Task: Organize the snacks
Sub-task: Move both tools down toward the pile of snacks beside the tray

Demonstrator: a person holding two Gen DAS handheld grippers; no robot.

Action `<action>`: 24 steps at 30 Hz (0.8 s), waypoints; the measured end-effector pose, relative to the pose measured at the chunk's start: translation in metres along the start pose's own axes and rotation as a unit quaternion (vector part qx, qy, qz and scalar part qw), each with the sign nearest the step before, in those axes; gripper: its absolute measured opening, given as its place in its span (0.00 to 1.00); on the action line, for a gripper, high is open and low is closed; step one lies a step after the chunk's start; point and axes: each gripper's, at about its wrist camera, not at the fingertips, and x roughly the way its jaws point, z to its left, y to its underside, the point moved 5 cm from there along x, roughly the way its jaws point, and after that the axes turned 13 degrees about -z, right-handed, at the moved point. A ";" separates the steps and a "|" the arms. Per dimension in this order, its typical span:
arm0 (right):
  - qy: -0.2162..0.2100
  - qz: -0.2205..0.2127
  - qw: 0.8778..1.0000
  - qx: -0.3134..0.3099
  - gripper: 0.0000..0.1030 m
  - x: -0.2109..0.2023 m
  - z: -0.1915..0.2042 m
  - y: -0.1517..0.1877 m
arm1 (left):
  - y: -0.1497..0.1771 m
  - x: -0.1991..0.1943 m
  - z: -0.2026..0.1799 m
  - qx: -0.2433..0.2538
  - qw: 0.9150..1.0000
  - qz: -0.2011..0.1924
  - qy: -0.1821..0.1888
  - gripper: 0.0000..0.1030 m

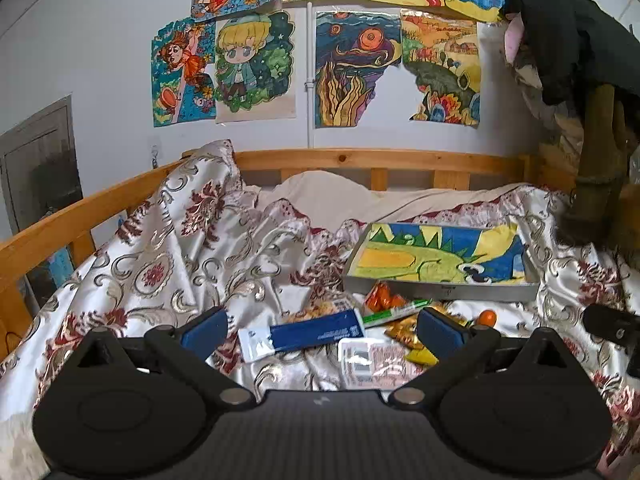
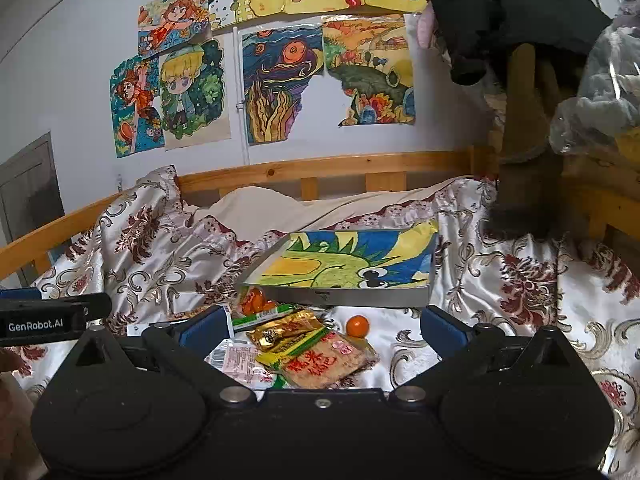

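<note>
Left tool (image 1: 322, 330): my fingers stood wide apart, holding nothing, poised above the bed (image 1: 160, 280) short of the tray (image 1: 440, 290).

Right tool (image 2: 320, 326): likewise spread wide and empty, also on the near side of the tray (image 2: 340, 299).

Tray: shallow, grey-walled, resting on the floral bedspread. A coloured drawing (image 2: 352, 264) of a green and yellow creature on blue lined its floor. No snack was seen inside it.

Snacks, all outside the tray, in a loose heap against its near wall:
- orange-wrapped packet (image 2: 254, 302), touching the wall;
- small orange fruit (image 2: 357, 326), just off the wall, apart from the packets;
- green and white stick pack (image 1: 394, 312), near the wall;
- blue and white long pack (image 1: 308, 336), farther from the tray, to the left of the heap;
- gold foil packet (image 2: 280, 330), beside the stick pack;
- brown packet with red characters (image 2: 326, 362), nearest my right tool;
- pink and white packet (image 2: 240, 360), to the brown packet's left;
- yellow wrapper (image 1: 420, 356), partly hidden by my left tool's finger.
</note>
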 end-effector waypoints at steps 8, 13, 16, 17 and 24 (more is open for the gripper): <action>-0.028 0.018 0.999 -0.026 0.99 0.027 0.015 -0.030 | -0.032 0.021 -0.002 0.015 1.000 -0.017 0.020 1.00; -0.050 0.025 0.997 -0.060 0.99 0.049 0.030 -0.048 | -0.046 0.046 -0.003 0.028 0.999 -0.018 0.030 1.00; -0.056 0.020 0.995 -0.077 0.99 0.065 0.035 -0.054 | -0.049 0.068 0.000 0.035 0.999 -0.010 0.026 1.00; -0.060 0.020 0.995 -0.080 0.99 0.071 0.036 -0.055 | -0.049 0.075 0.000 0.037 0.999 -0.007 0.026 1.00; -0.079 0.028 0.991 -0.102 0.99 0.115 0.033 -0.048 | -0.037 0.120 -0.003 0.055 0.998 0.008 0.042 1.00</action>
